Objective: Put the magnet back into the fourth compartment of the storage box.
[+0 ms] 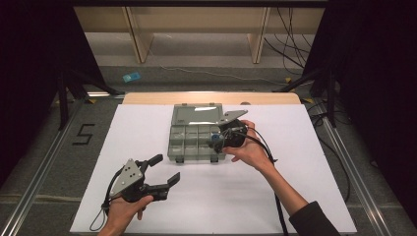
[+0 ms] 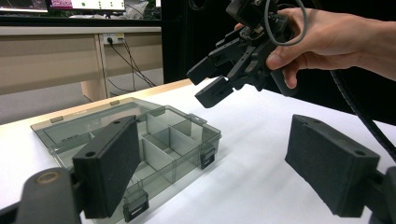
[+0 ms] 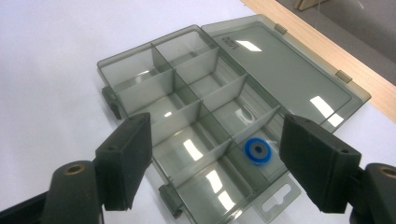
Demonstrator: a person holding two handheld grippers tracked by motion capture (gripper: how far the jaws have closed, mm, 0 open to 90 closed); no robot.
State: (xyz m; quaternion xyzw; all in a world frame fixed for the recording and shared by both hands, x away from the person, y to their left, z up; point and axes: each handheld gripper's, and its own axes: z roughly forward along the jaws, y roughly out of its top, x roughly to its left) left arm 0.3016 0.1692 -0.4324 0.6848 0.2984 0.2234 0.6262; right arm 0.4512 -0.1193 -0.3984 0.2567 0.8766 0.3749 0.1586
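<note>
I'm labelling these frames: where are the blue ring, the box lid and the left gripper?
blue ring (image 3: 257, 150), right gripper view, on its blue band.
box lid (image 3: 285, 77), right gripper view, middle of the open clear panel.
left gripper (image 1: 164, 169), high view, midway between its open jaws' tips.

One clear grey organiser box lies open on the one white sheet, its lid folded flat; it has eight compartments, four per row; two latches show on its front edge. One blue ring lies inside; two grippers, left and right, are present.
</note>
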